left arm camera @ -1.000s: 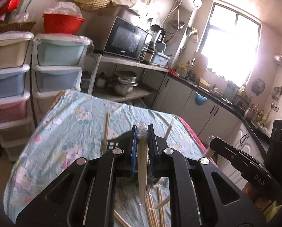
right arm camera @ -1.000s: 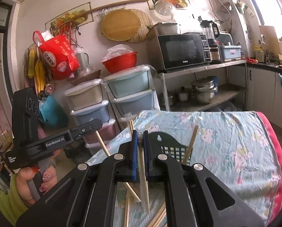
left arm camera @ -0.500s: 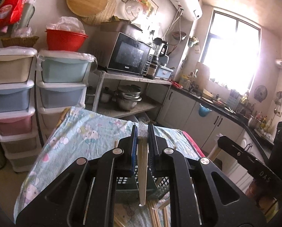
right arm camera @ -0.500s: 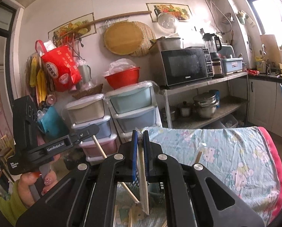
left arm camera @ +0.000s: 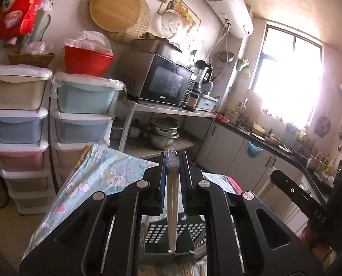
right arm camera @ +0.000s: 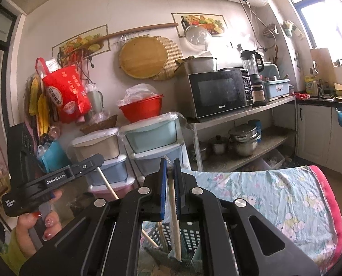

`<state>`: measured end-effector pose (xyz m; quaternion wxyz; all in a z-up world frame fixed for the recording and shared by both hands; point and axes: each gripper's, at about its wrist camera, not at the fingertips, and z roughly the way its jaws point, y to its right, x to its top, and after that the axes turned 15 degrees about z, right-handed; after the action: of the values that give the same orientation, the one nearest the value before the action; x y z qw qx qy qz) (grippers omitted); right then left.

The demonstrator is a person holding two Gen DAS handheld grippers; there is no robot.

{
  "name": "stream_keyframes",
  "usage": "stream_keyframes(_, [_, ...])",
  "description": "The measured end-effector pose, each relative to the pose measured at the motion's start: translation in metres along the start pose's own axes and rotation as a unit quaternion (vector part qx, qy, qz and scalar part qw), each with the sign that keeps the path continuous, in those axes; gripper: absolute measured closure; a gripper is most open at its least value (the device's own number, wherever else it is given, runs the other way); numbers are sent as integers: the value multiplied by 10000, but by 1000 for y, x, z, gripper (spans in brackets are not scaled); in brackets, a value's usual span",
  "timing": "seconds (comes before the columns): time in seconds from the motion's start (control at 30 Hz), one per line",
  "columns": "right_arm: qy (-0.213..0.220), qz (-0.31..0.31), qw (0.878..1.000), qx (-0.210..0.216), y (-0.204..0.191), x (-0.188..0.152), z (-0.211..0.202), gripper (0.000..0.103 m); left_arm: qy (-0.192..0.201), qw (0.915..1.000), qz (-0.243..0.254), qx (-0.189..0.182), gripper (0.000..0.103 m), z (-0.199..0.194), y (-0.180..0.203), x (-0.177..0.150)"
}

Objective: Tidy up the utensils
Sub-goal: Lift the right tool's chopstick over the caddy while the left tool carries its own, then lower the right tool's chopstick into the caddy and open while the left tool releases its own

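Left tool [left arm camera: 172,161] pinched tight on a wrapped chopstick [left arm camera: 172,207], tip hanging over the dark holey basket [left arm camera: 168,234]. Right tool [right arm camera: 170,168] pinched on another chopstick [right arm camera: 175,225], over that same basket [right arm camera: 189,237] on the table [right arm camera: 274,197]. Farther back, microwave [right arm camera: 219,92].

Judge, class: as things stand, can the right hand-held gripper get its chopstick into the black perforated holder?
Probably yes. The right hand-held gripper grips a chopstick pointing down into the black holder directly below, with nothing visible between them.
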<state>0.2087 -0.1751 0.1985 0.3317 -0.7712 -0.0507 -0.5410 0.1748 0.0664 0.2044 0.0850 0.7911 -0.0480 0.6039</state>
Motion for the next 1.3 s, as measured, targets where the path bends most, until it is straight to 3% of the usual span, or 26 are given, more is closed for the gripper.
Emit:
stream_keyframes(0.47, [-188,193,9991,-334,24,-10,41,96,-382,9990,-152,164,96,38,-18,-23])
stream_keyframes(1.1, [-530,406,9965,-507,43,-28,59,96,-835,9963,-186,127,96,60,-26,-53])
stream_keyframes(1.17, [-572,430,9961,-512,45,-29,59,94,-855,9961,-158,140,96,60,-25,-55])
stream_keyframes(1.23, [-612,482,9957,-504,46,-30,59,80,-883,9959,-147,125,96,61,-24,-56])
stream_keyframes(1.3, [-626,531,9954,-493,48,-31,57,74,-916,9956,-139,129,91,61,-23,-57])
